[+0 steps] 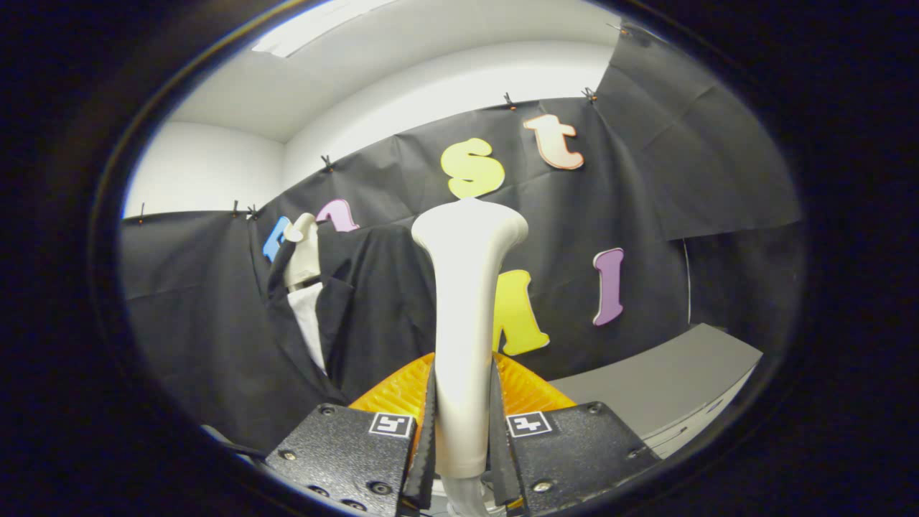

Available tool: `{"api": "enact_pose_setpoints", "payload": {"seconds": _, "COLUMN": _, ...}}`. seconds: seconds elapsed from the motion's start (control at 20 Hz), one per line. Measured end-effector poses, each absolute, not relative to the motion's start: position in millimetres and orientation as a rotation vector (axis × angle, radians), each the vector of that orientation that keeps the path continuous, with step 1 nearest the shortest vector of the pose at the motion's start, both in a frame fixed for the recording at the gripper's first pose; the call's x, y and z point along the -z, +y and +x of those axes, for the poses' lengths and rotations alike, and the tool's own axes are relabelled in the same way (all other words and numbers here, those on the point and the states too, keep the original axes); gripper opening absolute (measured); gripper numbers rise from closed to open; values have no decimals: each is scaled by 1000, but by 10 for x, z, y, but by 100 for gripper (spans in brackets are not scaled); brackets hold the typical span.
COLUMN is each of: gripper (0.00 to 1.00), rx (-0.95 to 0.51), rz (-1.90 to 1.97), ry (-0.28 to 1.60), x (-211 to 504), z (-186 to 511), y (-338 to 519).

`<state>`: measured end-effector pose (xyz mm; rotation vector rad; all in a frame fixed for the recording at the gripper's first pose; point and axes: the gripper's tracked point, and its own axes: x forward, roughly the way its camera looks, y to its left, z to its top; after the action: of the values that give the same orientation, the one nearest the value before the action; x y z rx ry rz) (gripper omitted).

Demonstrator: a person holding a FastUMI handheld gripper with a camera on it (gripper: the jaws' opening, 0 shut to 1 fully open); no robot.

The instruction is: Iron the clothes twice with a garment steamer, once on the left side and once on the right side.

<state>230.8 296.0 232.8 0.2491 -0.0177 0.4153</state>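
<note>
Between the tongs, clamped by both fingers, the white garment steamer stands upright before the black jacket.

Smooth matt-white plastic steamer — gripped by tongs of grainy black metal — before a dull black cloth jacket.
</note>
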Motion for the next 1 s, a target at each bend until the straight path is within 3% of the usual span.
{"api": "enact_pose_setpoints", "payload": {"seconds": 0.45, "gripper": 34, "rx": -519, "rz": 158, "ry": -34, "x": -2473, "z": 2169, "y": 4034}}
{"api": "enact_pose_setpoints", "payload": {"seconds": 1.0, "gripper": 34, "rx": -531, "rz": 102, "ry": 34, "x": -2160, "z": 2219, "y": 4352}}
